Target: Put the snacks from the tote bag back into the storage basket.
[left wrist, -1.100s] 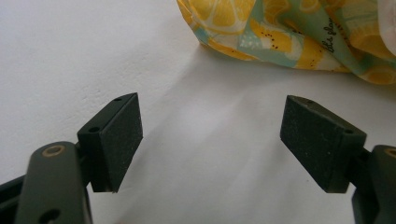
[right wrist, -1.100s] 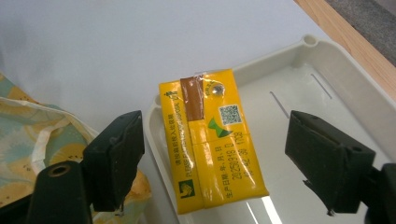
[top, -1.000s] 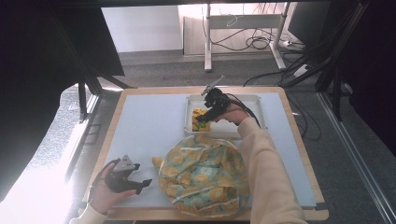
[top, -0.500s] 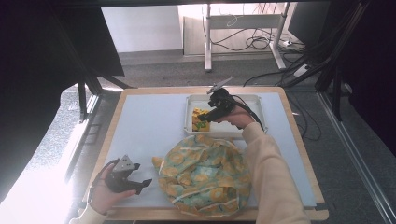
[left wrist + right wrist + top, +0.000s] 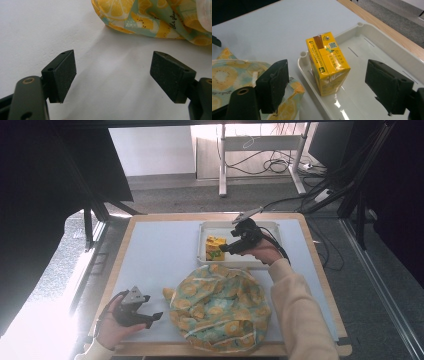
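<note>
Pale desk, white tray at the back: yellow juice carton stands upright inside. Right gripper, jaws spread and just narrowing, empty, frames it. Left gripper gapes idle beside the lemon-print cloth.

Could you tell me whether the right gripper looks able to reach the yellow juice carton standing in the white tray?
Probably yes: the right gripper is open, with the carton unobstructed ahead.

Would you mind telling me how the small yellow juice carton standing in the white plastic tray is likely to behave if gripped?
The small yellow juice carton stands tall on a narrow base, so probably tips easily. Its glossy, flat sides may slip and dent under pressure.
</note>
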Demonstrator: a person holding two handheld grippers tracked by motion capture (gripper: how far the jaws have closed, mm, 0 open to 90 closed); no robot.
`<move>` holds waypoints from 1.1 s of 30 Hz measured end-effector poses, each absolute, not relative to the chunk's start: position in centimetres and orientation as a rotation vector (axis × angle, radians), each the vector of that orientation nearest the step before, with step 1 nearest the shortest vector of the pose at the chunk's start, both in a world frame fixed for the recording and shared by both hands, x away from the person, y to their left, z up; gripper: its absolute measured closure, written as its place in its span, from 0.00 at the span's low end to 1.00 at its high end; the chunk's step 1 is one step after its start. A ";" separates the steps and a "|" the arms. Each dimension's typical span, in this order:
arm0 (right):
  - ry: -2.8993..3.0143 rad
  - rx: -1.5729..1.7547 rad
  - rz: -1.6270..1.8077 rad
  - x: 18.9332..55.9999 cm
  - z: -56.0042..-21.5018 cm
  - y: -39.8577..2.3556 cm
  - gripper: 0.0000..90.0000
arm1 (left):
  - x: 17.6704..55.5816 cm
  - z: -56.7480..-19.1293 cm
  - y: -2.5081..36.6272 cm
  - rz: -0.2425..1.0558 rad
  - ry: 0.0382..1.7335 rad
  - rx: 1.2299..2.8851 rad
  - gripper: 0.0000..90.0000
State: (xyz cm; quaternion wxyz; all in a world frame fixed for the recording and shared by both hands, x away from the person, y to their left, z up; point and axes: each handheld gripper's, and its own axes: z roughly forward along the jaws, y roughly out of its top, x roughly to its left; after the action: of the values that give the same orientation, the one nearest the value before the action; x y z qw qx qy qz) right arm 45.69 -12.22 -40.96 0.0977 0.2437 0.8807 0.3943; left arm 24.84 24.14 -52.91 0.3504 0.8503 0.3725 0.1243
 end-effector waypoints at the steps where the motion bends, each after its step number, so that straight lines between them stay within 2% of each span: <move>1: 2.604 0.723 1.169 45.5 -41.0 -12.4 0.22 | 24.8 -52.9 24.1 0.323 0.965 2.202 0.23; 16: 2.541 0.765 1.215 41.7 -41.4 -14.5 0.24 | 24.8 -52.9 24.1 0.329 0.969 2.203 0.23; 33: 2.500 0.819 1.196 37.1 -43.4 -17.5 0.26 | 24.8 -52.9 24.0 0.328 0.975 2.206 0.23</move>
State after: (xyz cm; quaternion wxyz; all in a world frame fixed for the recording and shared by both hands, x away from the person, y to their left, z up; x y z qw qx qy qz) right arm 37.12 -17.48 -43.44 0.1256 0.2812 0.8582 0.4108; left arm 24.82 24.05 -52.88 0.3464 0.8503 0.3756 0.1264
